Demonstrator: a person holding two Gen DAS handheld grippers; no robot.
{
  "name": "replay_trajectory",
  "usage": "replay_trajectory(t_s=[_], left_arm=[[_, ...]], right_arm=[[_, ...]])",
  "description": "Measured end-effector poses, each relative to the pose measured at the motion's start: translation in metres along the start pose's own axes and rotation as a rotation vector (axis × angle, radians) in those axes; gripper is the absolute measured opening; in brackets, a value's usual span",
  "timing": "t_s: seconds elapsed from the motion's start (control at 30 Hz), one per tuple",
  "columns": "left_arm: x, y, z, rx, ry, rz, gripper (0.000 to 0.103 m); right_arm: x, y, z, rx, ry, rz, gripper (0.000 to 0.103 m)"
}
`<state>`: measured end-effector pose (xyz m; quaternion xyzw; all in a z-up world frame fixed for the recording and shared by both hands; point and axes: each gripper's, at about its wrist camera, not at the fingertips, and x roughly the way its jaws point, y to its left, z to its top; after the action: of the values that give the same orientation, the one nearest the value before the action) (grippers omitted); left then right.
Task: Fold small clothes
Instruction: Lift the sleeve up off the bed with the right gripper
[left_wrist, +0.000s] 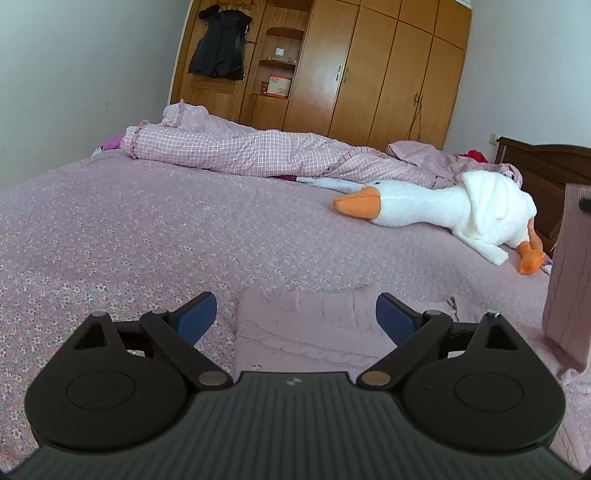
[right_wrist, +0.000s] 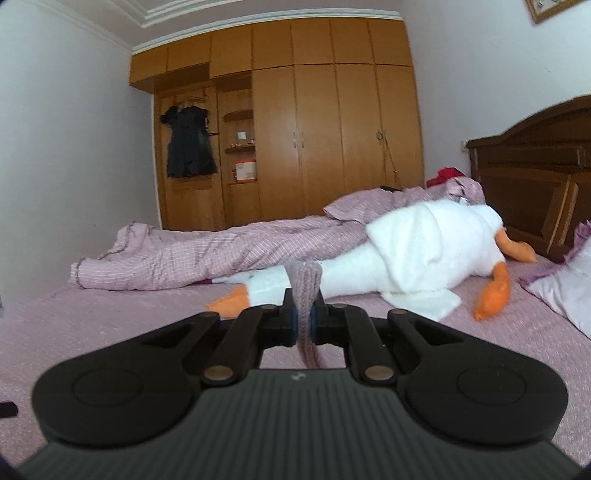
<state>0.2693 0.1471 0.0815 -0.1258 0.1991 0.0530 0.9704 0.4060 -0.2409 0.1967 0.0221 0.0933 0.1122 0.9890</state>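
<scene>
Pink knit garment (part lifted) pinched in right gripper; left gripper spread wide.

Left claw spread wide above pink knit garment on bedspread

Plush goose on bed w/ quilt behind, wardrobe beyond, headboard right.
</scene>
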Motion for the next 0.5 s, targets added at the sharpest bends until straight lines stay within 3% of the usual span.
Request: replay_trajectory(t_s=[0.5], left_arm=[[0.006,-0.002,-0.004,0.028,0.025,0.004,0.097]], right_arm=[[0.007,0.062,0.027,-0.120,0.003,0.030,0.010]])
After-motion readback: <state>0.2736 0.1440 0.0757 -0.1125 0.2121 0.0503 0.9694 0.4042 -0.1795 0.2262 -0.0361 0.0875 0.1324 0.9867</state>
